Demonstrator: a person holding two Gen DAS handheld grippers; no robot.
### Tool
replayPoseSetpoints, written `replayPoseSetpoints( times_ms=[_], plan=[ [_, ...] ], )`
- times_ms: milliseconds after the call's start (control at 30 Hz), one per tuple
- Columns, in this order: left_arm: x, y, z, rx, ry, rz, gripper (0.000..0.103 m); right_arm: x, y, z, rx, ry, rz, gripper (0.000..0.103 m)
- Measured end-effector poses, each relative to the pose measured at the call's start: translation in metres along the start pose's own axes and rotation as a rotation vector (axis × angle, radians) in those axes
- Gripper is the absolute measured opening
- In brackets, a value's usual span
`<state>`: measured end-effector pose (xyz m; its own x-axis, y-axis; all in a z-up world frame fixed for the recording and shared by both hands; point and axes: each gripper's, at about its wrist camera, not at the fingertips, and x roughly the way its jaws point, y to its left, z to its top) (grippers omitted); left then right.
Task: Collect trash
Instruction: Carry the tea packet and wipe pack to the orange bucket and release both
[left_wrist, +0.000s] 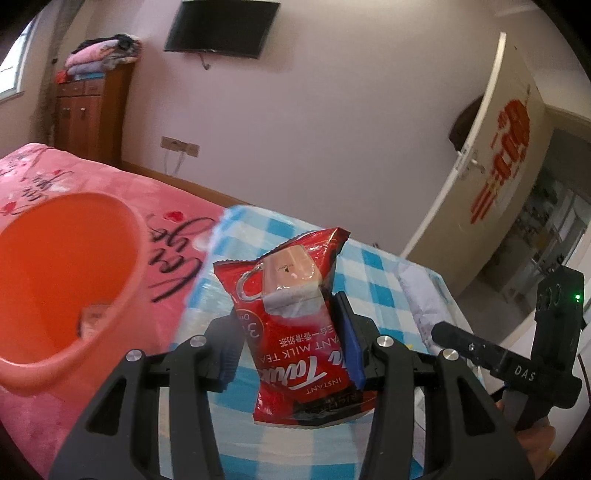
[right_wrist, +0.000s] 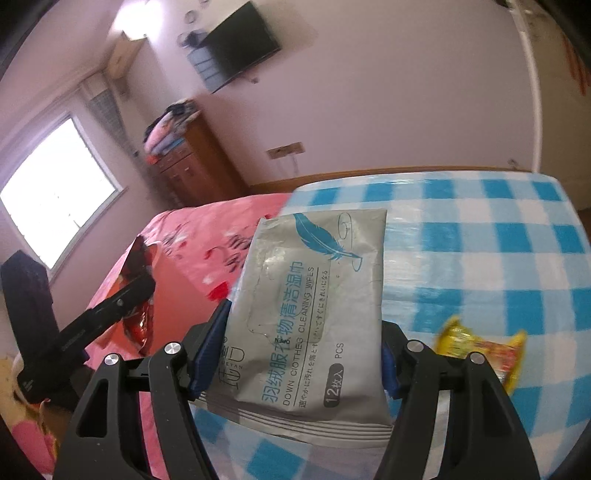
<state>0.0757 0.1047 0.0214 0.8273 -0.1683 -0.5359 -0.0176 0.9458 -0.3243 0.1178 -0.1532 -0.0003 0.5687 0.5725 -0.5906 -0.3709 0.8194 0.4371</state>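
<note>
My left gripper is shut on a red instant milk tea packet, held upright above the bed between the blue pads. To its left stands an orange bucket on the pink bedspread, with a small packet lying inside. My right gripper is shut on a grey pack of cleaning wipes, lifted over the blue checked cloth. Each gripper appears in the other's view: the right gripper at the right edge, the left gripper at the left with the red packet.
A yellow snack wrapper lies on the checked cloth to the right of my right gripper. The pink bedspread covers the far half of the bed. A wooden cabinet, a wall television and an open door stand beyond.
</note>
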Motion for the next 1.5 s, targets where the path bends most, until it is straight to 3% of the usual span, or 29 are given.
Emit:
replayPoseSetpoints(
  times_ms=[400,567,800,867,900,967,1067,1233,1500],
  plan=[
    [-0.051,0.083,0.025,-0.119,-0.121,0.165,0.048,0.052,0.128,0.026,-0.205,0.087,0.195,0.068],
    [-0.054,0.121,0.026,-0.174,-0.120,0.243,0.048,0.081,0.176,0.033,-0.260,0.128,0.258,0.068],
    [-0.052,0.156,0.023,-0.221,-0.104,0.292,0.048,0.119,0.231,0.032,-0.342,0.174,0.290,0.069],
    [-0.052,0.163,0.022,-0.234,-0.100,0.298,0.048,0.129,0.242,0.032,-0.359,0.184,0.291,0.073],
    [-0.052,0.167,0.020,-0.242,-0.095,0.305,0.049,0.135,0.245,0.032,-0.363,0.190,0.283,0.080],
    [-0.053,0.172,0.018,-0.255,-0.092,0.319,0.063,0.142,0.244,0.032,-0.346,0.191,0.262,0.089],
    [-0.062,0.175,0.017,-0.255,-0.128,0.346,0.081,0.139,0.232,0.032,-0.296,0.181,0.289,0.089],
    [-0.073,0.166,0.017,-0.235,-0.172,0.358,0.086,0.115,0.204,0.027,-0.252,0.114,0.241,0.092],
    [-0.076,0.136,0.010,-0.127,-0.207,0.328,0.087,0.063,0.156,0.008,-0.200,0.016,0.155,0.092]
  ],
)
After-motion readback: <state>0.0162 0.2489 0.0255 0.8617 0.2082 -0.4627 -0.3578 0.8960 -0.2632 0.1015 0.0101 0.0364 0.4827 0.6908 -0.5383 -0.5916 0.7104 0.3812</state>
